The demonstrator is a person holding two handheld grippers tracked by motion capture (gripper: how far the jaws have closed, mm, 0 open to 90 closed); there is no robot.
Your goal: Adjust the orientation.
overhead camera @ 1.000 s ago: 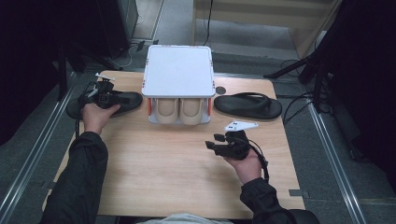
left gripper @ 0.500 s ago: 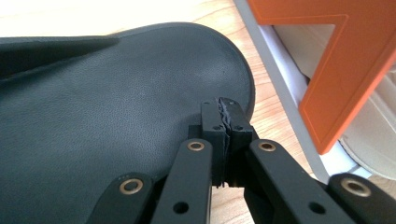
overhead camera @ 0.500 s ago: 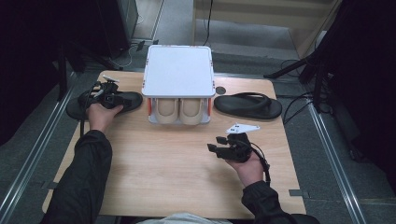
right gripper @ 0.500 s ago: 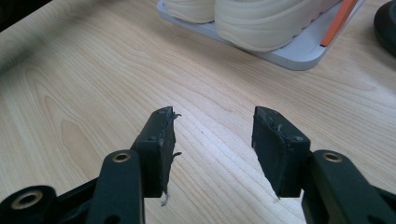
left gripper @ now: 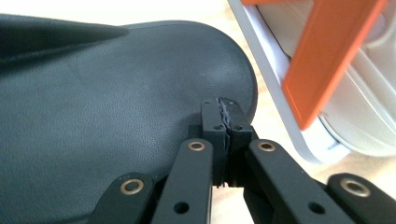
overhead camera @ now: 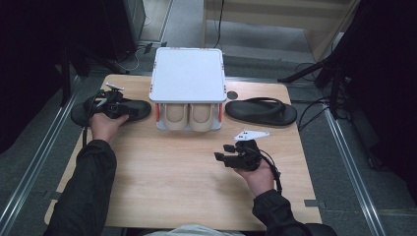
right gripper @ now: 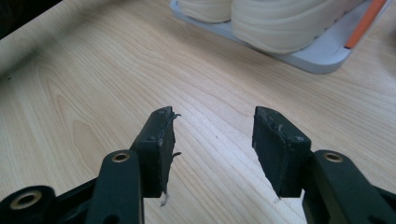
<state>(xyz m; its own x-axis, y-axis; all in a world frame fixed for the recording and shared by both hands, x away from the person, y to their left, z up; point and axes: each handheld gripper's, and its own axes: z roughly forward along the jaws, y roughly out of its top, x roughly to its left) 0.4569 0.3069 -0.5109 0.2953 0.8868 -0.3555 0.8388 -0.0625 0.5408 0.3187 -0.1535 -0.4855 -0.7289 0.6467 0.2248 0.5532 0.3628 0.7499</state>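
A: From the high view we see the left gripper [overhead camera: 114, 100] resting on a black sandal [overhead camera: 110, 111] at the left of the table [overhead camera: 162, 187]. Just to its right stands a white shoe rack [overhead camera: 187, 81] with a pair of cream shoes [overhead camera: 189, 118] on its lower shelf. We judge that the sandal is headed for that rack, which is why the gripper sits at the sandal's rack-side end.

B: And the right gripper [overhead camera: 222, 152]?

A: It lies low over bare wood, well apart from the second sandal [overhead camera: 261, 110], which lies beyond it, past the right side of the rack. It seems to wait its turn.

B: What does the left gripper view add?

A: Its jaws are pressed together, pads meeting, right at the sandal's [left gripper: 116, 121] rounded edge. We cannot tell whether they pinch the rim or only rest on it. An orange post [left gripper: 327, 60] of the rack stands just beside.

B: The right gripper view?

A: Jaws spread wide, nothing between them, only the tabletop [right gripper: 93, 93]; the cream shoes [right gripper: 280, 23] sit ahead.
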